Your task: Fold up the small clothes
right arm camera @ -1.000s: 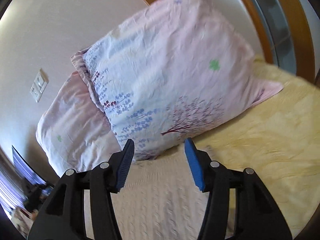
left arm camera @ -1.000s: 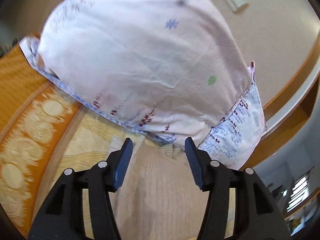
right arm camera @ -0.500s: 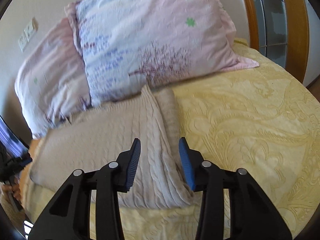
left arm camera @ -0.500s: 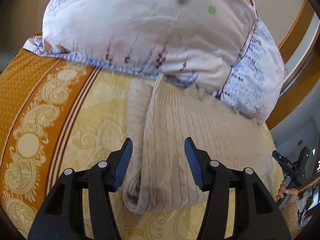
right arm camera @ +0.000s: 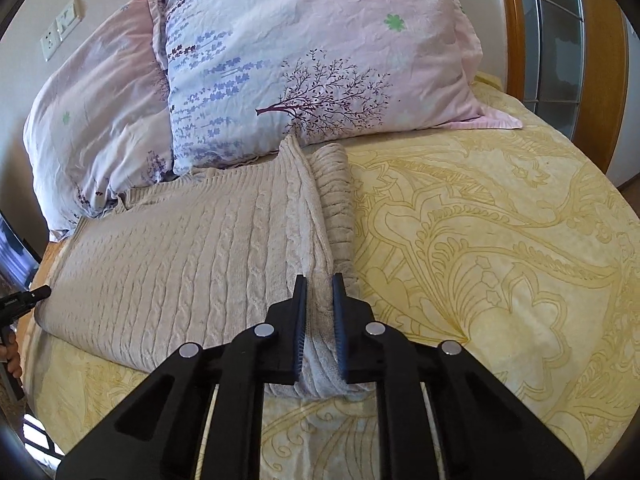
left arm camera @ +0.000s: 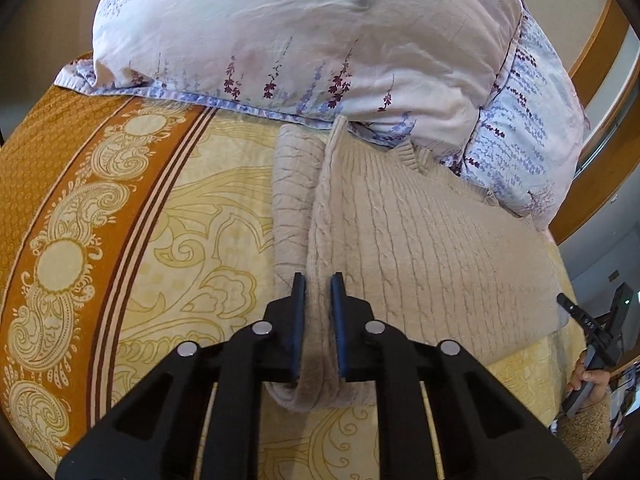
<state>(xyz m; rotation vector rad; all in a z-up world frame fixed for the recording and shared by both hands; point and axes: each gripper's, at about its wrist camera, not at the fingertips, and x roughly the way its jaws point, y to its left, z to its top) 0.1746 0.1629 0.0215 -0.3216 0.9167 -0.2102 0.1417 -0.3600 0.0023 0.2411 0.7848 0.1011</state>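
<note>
Pinching now on both sides: left gripper (left arm camera: 318, 280) and right gripper (right arm camera: 319, 280) have each just been closing, and each has a ridge of the beige cable-knit sweater (left arm camera: 420, 248) squeezed between its blue pads. A second ago both sets of jaws stood wide above the pillows with barely any knit in view; half a second ago they were spread over the sweater's two near corners; now both are down on the fabric, pointing steeply downward.

Left jaws grip the folded side edge at the sweater's near left corner, next to the folded-in sleeve (left arm camera: 294, 200). Right jaws grip the matching edge at the near right corner, with the other sleeve (right arm camera: 334, 204) lying just beside them.

Count: one sweater (right arm camera: 192, 248), lying flat on the bed with its neckline toward the pillows; two sleeves folded in along its sides; two floral pillows (left arm camera: 304, 36) (right arm camera: 312, 52), the sweater's far edge touching them.

Bedspread (left arm camera: 192, 216) is yellow with scroll patterns and has an orange border on the left side. A hand (left arm camera: 592, 380) holding the other gripper's handle shows at the left view's right edge. Wall socket plate (right arm camera: 63, 26) sits above the pillows; wooden frame (right arm camera: 600, 80) at far right.
</note>
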